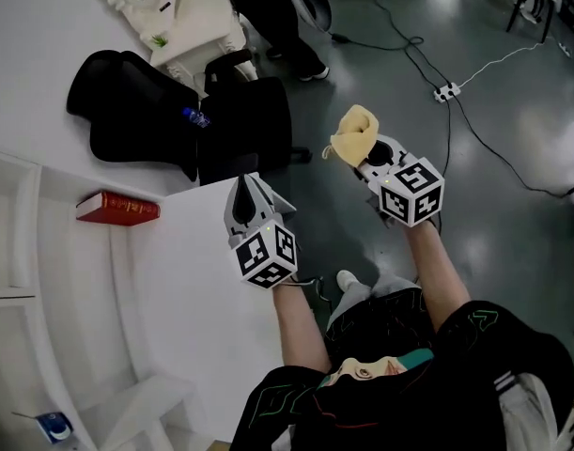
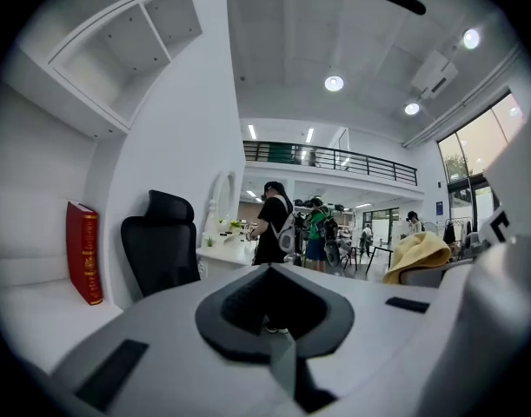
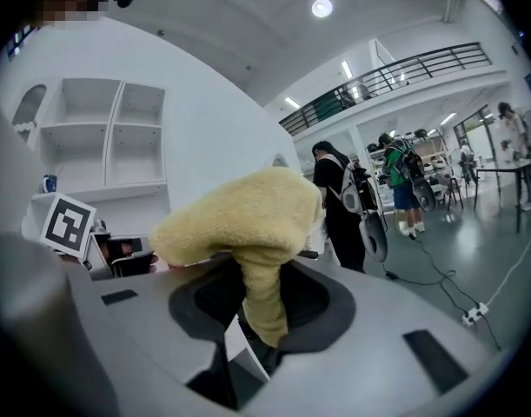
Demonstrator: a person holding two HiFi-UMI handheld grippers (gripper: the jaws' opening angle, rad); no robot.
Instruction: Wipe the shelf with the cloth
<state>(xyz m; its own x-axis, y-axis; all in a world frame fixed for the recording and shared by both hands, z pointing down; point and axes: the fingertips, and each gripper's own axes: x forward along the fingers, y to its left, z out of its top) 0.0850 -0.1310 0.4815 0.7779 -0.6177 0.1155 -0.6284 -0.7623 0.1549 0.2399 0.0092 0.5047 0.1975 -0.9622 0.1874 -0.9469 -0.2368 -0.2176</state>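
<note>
Wiping not begun, in my judgement: the cloth (image 1: 355,136) is held in the air at 1 o'clock in the head view, well apart from the white shelf (image 1: 80,289) at 8 o'clock, where a red book (image 1: 118,208) stands. Right tool (image 1: 369,158) clamped on the cloth's lower fold. Left tool (image 1: 250,188) closed together, empty, touching nothing. All wiping remains

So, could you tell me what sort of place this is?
Likely a big open-plan office or lab hall: a white built-in shelf unit, a black high-backed office chair, and a railed upper gallery.
</note>
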